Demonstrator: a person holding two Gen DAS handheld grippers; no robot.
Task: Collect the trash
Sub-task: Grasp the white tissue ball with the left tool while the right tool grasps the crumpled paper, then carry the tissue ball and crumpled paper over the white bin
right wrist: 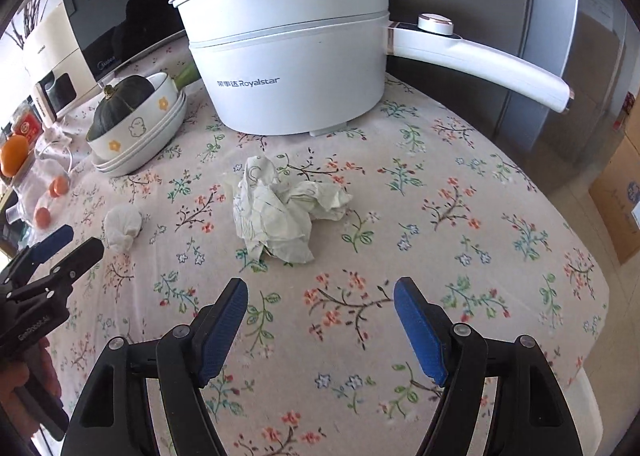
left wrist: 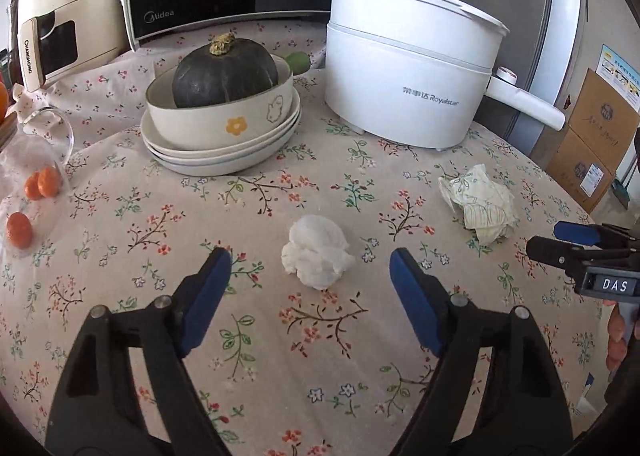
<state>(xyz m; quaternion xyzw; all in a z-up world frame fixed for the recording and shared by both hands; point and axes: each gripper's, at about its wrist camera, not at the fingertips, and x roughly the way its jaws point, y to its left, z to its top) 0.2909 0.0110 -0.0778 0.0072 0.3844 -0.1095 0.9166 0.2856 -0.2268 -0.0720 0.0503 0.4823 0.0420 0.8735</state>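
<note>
Both sets of jaws wide, empty: my left gripper (left wrist: 310, 262) lines up on white tissue wad (left wrist: 316, 256), right gripper (right wrist: 320, 292) faces crumpled printed napkin (right wrist: 284, 211).

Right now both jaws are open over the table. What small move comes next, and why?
Probably ease the left gripper forward and down so its open jaws straddle the white tissue wad, then close. The wad lies loose on the tablecloth just ahead of the tips, nearly centred, with nothing touching it. The right gripper is likewise lined up short of the crumpled printed paper.
</note>
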